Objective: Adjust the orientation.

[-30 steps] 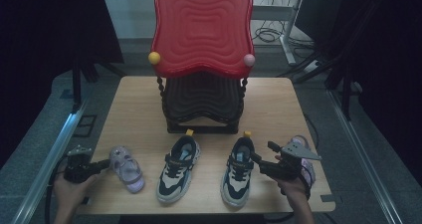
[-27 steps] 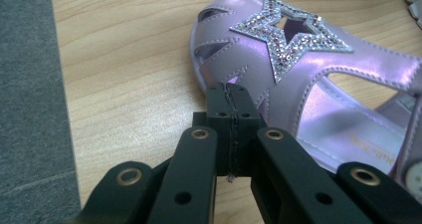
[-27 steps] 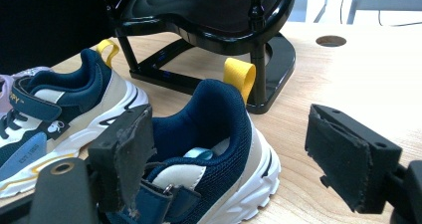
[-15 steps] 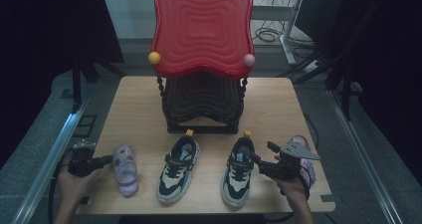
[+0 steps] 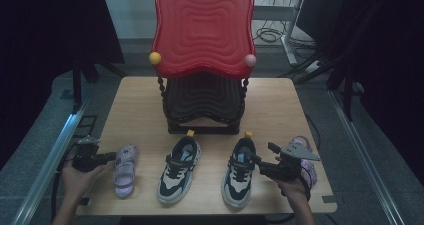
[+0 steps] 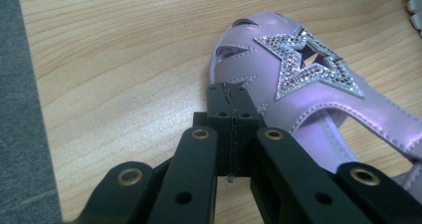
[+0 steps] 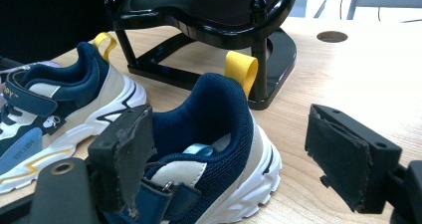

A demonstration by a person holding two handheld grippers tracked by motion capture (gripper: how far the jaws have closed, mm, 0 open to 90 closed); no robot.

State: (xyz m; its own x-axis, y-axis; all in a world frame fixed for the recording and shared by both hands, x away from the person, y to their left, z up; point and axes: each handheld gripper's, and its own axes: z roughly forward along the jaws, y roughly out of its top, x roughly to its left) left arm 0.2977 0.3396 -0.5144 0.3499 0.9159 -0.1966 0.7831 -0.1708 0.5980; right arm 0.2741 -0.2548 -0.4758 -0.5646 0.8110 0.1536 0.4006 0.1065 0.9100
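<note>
A purple sandal (image 5: 124,171) with a glittery star (image 6: 303,69) lies near the table's front left. My left gripper (image 5: 111,158) sits at its left, jaws shut with nothing between them, and its tips (image 6: 231,97) meet the sandal's side near the toe. Two navy and white sneakers (image 5: 180,169) (image 5: 240,171) stand side by side at the front middle. My right gripper (image 5: 261,164) is open, its pads (image 7: 124,149) on either side of the right sneaker's heel (image 7: 219,119) without pressing on it. A second purple sandal (image 5: 306,155) lies behind the right hand.
A black stand (image 5: 202,105) with a tall red wavy panel (image 5: 202,35) fills the table's middle back; its base (image 7: 268,50) is just beyond the sneakers. The wooden table (image 5: 280,110) ends close in front of the shoes. A round hole (image 7: 332,36) is in the tabletop.
My left gripper has moved a little forward and to the right against the purple sandal, which has turned to lie straighter. The right gripper and both sneakers have stayed put.
</note>
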